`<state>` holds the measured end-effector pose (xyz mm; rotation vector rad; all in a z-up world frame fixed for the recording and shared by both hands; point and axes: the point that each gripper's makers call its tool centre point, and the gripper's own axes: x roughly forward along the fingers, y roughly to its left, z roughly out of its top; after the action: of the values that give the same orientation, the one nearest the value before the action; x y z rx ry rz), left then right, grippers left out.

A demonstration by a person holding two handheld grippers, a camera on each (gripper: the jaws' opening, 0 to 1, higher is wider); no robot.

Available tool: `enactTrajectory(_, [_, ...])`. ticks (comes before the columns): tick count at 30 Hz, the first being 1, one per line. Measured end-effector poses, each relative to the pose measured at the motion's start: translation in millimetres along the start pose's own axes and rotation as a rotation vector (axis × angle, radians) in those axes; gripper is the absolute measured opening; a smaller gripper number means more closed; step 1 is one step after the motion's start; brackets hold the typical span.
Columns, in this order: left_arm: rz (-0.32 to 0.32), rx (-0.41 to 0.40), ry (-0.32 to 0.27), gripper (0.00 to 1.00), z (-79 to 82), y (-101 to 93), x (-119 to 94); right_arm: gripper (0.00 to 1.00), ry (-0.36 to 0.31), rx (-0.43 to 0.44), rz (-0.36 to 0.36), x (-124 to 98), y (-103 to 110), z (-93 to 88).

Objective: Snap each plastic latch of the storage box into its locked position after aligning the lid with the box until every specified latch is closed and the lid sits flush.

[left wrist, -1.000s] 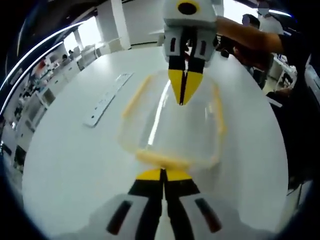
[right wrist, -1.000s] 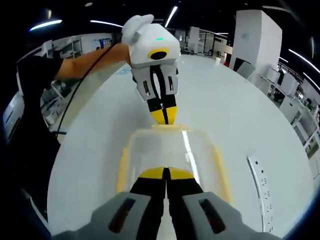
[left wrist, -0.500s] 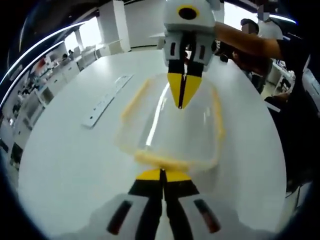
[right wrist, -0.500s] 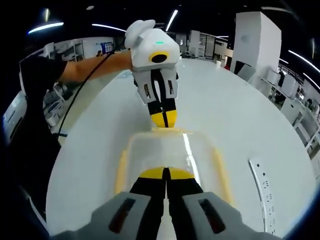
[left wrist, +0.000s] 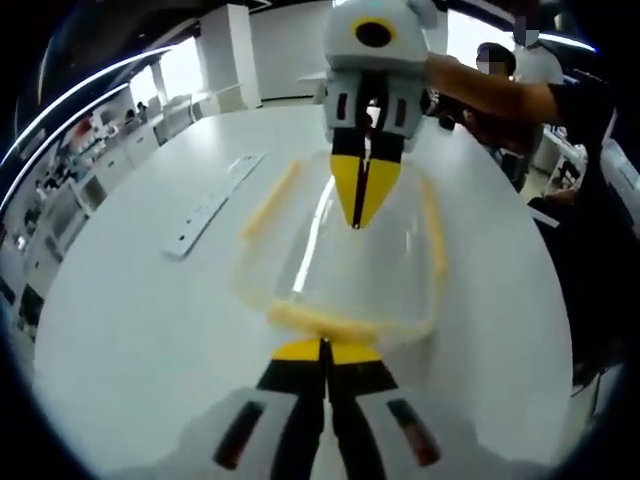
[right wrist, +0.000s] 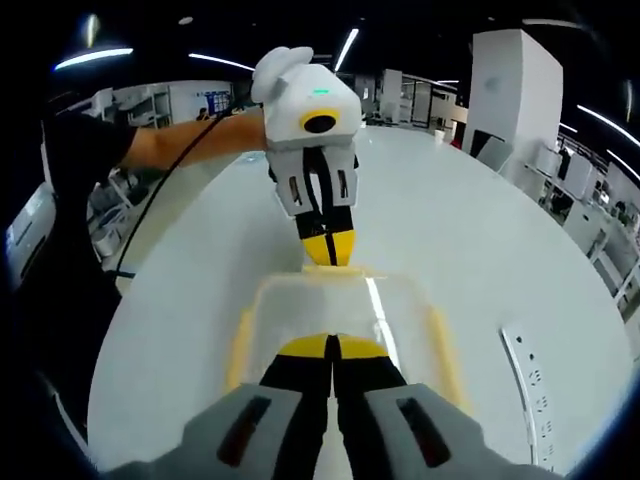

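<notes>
- We see a clear storage box (left wrist: 340, 265) with its lid on, resting on a round white table (left wrist: 140, 330), roughly in the middle of the tabletop.
- Pale yellow latches run along its edges: in the left gripper view, one latch (left wrist: 320, 322) lies across the near end, just beyond our own yellow jaw tips, and longer yellow strips run down the left and right sides.
- The left gripper (left wrist: 325, 345) has its jaws clenched together with no gap, holding nothing; its tips sit at the near end latch, though we cannot tell whether they touch it.
- In the right gripper view the left gripper (right wrist: 327, 250) comes in from the far side, tips pointing down at the far rim of the storage box (right wrist: 340, 300).
- The right gripper (right wrist: 330, 345) is likewise pressed closed on nothing, its tips over the near part of the lid.
- In the left gripper view the right gripper (left wrist: 357, 205) hangs over the far half of the lid, jaws together, tips pointing down.
- A white power strip (left wrist: 210, 205) lies on the table to the left of the box, well apart from it.
- A person's bare forearm (right wrist: 190, 140) reaches in to hold the far gripper.
</notes>
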<state>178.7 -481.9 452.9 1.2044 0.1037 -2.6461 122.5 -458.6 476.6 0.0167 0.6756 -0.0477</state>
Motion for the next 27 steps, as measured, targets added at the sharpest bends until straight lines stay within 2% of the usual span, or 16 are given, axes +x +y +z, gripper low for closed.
enactTrajectory(3, [0.009,0.006,-0.013,0.00,3.0,2.7,8,0.00,0.003,0.003,-0.002,2,-1,-0.8])
enactTrajectory(5, [-0.025,0.122,0.060,0.00,-1.9,-6.9,23,0.00,-0.002,-0.014,-0.011,0,1,3.1])
enactTrajectory(6, [-0.018,0.093,0.052,0.00,1.0,-6.6,23,0.00,-0.005,-0.022,-0.015,0,3,5.0])
enactTrajectory(8, [-0.030,0.085,0.046,0.00,-1.9,-5.4,17,0.00,-0.004,-0.028,-0.028,0,3,1.9])
enactTrajectory(13, [-0.034,0.101,0.060,0.00,-3.1,-7.6,11,0.00,-0.011,-0.010,-0.026,0,1,0.0])
enactTrajectory(14, [-0.009,0.116,0.061,0.00,-2.6,-8.8,9,0.00,-0.018,-0.009,-0.027,0,3,-0.4])
enactTrajectory(18, [-0.009,0.098,0.059,0.00,-3.5,-7.3,3,0.00,-0.026,-0.043,-0.049,0,5,0.3])
enactTrajectory(19, [0.012,0.093,0.042,0.00,-1.5,-2.2,2,0.00,-0.023,-0.064,-0.062,0,5,0.6])
enactTrajectory(21, [0.031,0.142,0.040,0.00,1.3,2.8,-2,0.00,-0.021,-0.166,-0.091,0,5,2.4])
enactTrajectory(22, [0.065,0.174,0.034,0.00,4.6,7.8,-4,0.00,-0.018,-0.191,-0.095,0,6,1.6])
enactTrajectory(24, [0.095,0.212,0.021,0.02,10.4,9.7,-9,0.00,-0.019,-0.192,-0.098,-2,13,-0.4])
enactTrajectory(27, [0.143,0.251,0.015,0.11,17.2,15.9,-16,0.00,-0.043,-0.224,-0.096,-4,24,0.0])
